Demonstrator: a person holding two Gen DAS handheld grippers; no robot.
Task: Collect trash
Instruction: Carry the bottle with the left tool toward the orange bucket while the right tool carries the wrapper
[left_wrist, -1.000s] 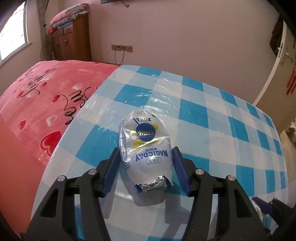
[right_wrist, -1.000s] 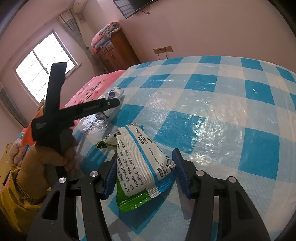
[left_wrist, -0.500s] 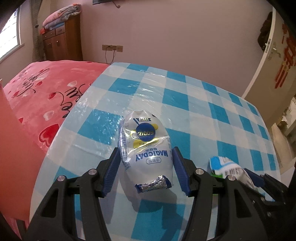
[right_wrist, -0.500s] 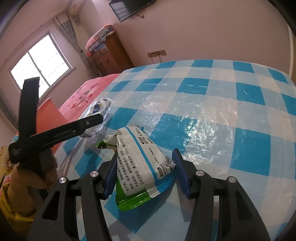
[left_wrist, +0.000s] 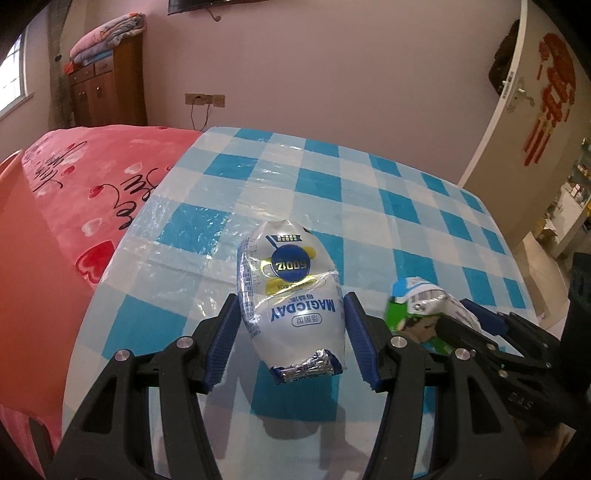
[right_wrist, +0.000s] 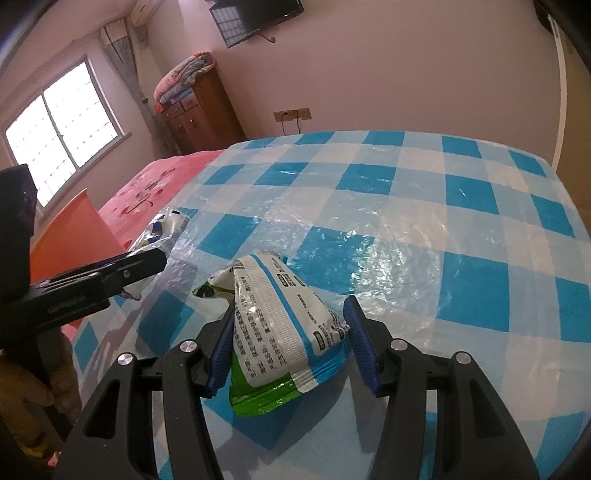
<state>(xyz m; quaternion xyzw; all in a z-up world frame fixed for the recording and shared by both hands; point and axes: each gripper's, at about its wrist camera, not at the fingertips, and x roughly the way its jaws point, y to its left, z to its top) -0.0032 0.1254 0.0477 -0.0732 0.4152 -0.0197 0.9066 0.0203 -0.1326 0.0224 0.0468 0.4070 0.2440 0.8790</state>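
The left gripper (left_wrist: 290, 345) was closed on a white snack bag (left_wrist: 290, 295). The blue pads (left_wrist: 226, 345) were pressed against its two sides. The bag was held up above the blue and white checked table (left_wrist: 369, 206), and its shadow was seen below it. The same bag had been held the same way a second before, but the view had been turned. More of the far wall and the door (left_wrist: 517, 110) was now seen, and the other gripper had come into the picture at the right.

The right gripper (right_wrist: 290, 349) was closed on a white, blue and green bag (right_wrist: 280, 332). That bag was squeezed between the pads and lifted over the near part of the table (right_wrist: 461, 221). It had been held like this a second before as well. The left gripper (right_wrist: 110, 280) was seen at the left of this view, lower than before.

An orange bin (left_wrist: 33, 280) was seen beside the table at the left edge. What was inside it could not be seen. A pink blanket (left_wrist: 92, 177) was spread behind it.
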